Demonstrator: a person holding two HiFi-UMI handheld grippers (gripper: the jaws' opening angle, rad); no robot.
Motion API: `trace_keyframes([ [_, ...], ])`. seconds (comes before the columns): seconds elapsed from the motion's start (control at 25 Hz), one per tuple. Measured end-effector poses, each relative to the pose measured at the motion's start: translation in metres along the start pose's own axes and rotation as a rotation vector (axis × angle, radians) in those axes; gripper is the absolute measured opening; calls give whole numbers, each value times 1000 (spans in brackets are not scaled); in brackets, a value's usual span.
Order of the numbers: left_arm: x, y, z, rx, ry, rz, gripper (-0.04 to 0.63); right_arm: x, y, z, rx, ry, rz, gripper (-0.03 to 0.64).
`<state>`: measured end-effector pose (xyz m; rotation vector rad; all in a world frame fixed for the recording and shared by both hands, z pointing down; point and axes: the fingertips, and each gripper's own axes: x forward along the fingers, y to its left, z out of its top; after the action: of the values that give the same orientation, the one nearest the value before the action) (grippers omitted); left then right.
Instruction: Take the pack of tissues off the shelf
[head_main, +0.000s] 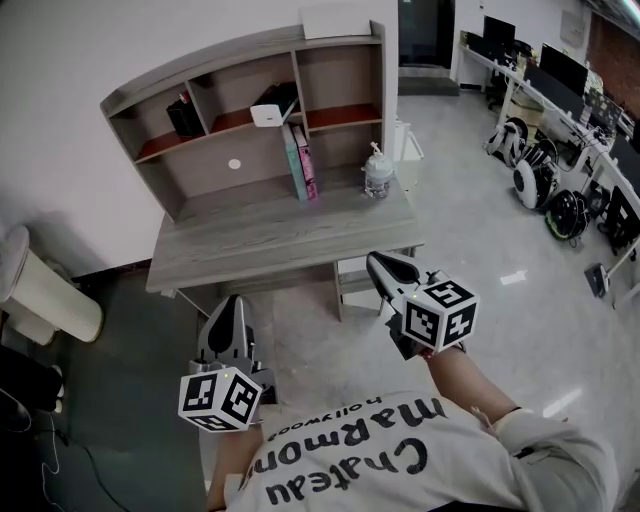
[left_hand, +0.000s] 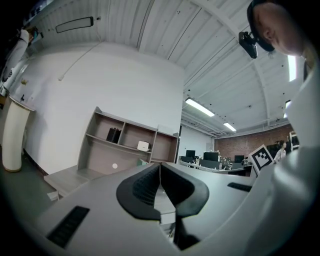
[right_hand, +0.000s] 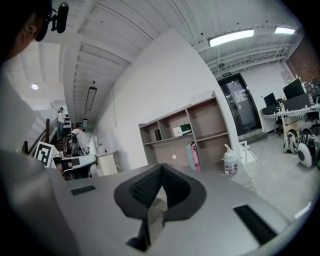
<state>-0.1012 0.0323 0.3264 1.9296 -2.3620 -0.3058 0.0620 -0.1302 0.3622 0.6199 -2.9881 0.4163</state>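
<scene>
Head view | pack of tissues (head_main: 270, 108) in middle shelf (head_main: 225, 57) compartment, untouched | left gripper (head_main: 232, 306), right gripper (head_main: 379, 263) short of desk (head_main: 270, 240), fingers pressed together, empty | reach, grasp, removal left

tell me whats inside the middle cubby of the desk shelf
A white pack of tissues sits on the cubby's board, close to the right divider. Anything behind the pack is covered.

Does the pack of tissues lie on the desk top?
No, the pack of tissues lies in the middle compartment of the shelf, above the desk.
</scene>
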Motion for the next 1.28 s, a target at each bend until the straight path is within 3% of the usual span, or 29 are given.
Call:
trace_keyframes([
  [0.64, 50, 16, -28, -40, 58, -16, 20, 32, -41, -19, 84, 50, -36, 8],
  [0.88, 95, 39, -21, -43, 36, -47, 20, 61, -61, -9, 72, 43, -82, 8],
  [1.28, 187, 82, -8, -39, 86, -130, 20, 138, -84, 21, 87, 26, -135, 8],
])
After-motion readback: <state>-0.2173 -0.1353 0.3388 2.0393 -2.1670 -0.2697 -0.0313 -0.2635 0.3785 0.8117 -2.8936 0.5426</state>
